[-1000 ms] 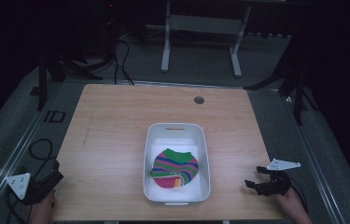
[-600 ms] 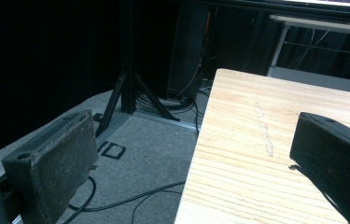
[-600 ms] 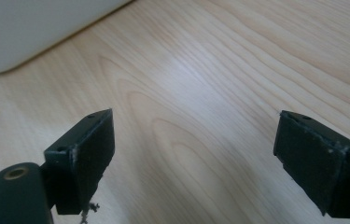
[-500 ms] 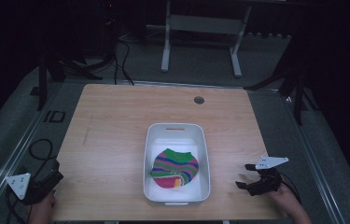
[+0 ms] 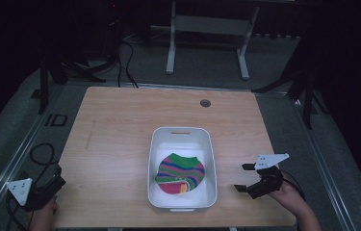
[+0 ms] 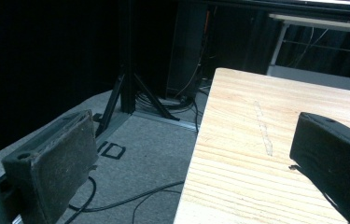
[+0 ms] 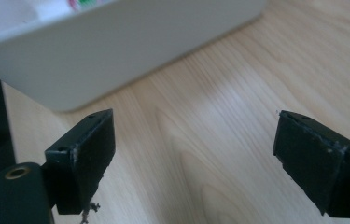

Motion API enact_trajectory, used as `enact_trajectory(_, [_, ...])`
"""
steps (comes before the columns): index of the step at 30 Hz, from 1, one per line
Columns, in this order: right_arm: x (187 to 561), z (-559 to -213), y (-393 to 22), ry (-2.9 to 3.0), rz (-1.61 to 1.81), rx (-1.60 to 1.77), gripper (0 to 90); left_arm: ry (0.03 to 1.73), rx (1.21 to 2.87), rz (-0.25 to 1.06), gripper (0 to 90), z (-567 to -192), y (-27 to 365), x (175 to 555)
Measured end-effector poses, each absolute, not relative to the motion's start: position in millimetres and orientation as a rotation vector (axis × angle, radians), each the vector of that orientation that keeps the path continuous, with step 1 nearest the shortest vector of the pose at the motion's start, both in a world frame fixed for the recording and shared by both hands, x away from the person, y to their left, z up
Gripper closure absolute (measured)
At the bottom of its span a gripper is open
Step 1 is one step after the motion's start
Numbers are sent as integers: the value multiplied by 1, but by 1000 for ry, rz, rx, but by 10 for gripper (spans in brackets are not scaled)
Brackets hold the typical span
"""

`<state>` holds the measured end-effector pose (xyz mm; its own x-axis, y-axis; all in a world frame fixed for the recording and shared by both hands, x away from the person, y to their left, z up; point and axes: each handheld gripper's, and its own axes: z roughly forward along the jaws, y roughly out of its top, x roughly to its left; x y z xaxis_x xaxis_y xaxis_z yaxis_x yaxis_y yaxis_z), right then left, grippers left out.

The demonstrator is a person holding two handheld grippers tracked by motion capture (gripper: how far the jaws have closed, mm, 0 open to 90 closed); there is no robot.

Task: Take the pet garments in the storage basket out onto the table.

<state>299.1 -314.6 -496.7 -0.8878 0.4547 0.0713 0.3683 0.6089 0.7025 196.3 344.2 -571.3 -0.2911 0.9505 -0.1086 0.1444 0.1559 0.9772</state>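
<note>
Both hand-held grippers stood with jaws apart and empty: the right hand-held gripper (image 5: 246, 178) just beside the white bin (image 5: 210, 156) on the counter (image 5: 120, 130), the left hand-held gripper (image 5: 55, 180) at the counter's near left corner. A striped cloth (image 5: 180, 171) lay inside the bin, untouched, so any handling seemed not yet begun.

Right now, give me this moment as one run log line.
left gripper: open, at table's left edge | right gripper: open, beside white bin | striped cloth: inside bin, untouched

The white bin (image 7: 116, 46) is blurred and cut off at the top edge.
</note>
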Motion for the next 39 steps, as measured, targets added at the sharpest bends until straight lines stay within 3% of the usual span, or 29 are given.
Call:
enact_trajectory(22, [306,-447,-242,2801,1186,458,126,1605,1077,1219,12,-571,345,196])
enact_trajectory(39, [317,-451,-175,2911,1110,284,134,1599,1078,1214,12,-571,346,196])
